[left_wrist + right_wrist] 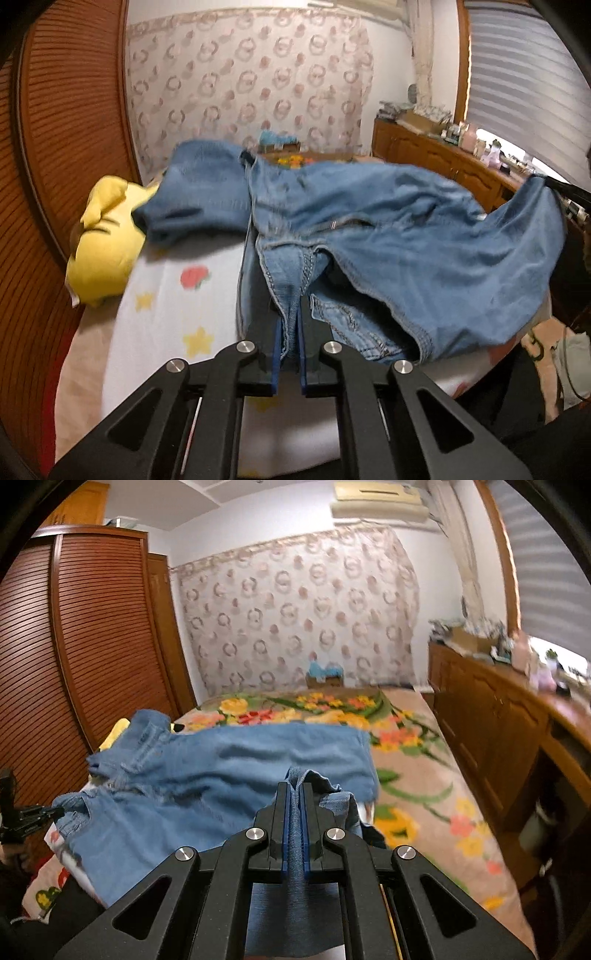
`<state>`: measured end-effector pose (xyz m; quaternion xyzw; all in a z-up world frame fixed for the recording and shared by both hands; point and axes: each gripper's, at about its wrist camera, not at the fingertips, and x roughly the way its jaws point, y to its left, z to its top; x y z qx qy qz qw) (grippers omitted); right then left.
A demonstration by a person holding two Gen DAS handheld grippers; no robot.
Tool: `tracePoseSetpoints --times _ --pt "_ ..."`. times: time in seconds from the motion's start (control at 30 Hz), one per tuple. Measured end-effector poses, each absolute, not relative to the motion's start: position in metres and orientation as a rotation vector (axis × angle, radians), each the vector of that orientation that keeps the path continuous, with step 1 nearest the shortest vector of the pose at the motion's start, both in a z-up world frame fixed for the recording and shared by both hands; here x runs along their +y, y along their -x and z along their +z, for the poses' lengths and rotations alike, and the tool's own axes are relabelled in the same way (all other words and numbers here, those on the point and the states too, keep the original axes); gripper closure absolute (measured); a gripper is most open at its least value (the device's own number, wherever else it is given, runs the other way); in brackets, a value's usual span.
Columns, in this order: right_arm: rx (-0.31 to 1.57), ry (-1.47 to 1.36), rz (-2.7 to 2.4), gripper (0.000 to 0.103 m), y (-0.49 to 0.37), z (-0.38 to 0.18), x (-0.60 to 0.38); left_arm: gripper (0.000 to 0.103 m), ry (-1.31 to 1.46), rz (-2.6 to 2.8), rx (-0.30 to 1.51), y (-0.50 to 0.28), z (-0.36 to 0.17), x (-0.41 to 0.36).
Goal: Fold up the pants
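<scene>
Here, both grippers are clamped on the denim pants, which lie spread across the near end of the bed, one end reaching toward its left edge beside the yellow plush toy. The left gripper pinches a seamed edge at the zipper opening; the right gripper pinches a bunched fold of denim at the garment's other end, over the floral blanket.

To do this lift well, raise both ends together and keep them level, so the cloth hangs taut between your hands without a twist. Judge the grips before carrying further: each pad pair holds only a narrow bite, and denim is heavy, so a jerk could pull an edge free. Keep the hanging part off the plush toy, then lay one half squarely over the other, edges matched.
</scene>
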<state>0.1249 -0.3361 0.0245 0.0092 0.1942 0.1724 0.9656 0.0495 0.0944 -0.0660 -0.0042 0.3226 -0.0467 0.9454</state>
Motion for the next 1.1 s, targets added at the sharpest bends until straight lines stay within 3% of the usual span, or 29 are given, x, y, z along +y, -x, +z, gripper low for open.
tracePoseSetpoints --times 0.17,0.53,0.6,0.73,1.1 --pt "0.391 0.058 0.407 0.100 -0.170 0.025 -0.289 0.095 -0.033 -0.107 0.612 -0.067 -0.043 0.087" --pt "0.578 0.186 0.510 0.100 -0.249 -0.053 -0.216 0.095 -0.049 -0.131 0.644 -0.095 -0.053 0.082" --pt "0.584 0.196 0.511 0.096 -0.252 -0.056 -0.215 0.095 -0.048 -0.133 0.649 -0.098 -0.055 0.080" --pt "0.557 0.189 0.458 0.060 -0.247 -0.048 -0.233 0.095 -0.040 -0.142 0.651 -0.104 -0.055 0.080" --pt "0.638 0.159 0.387 0.058 -0.221 -0.071 -0.233 0.095 -0.040 -0.147 0.655 -0.110 -0.057 0.075"
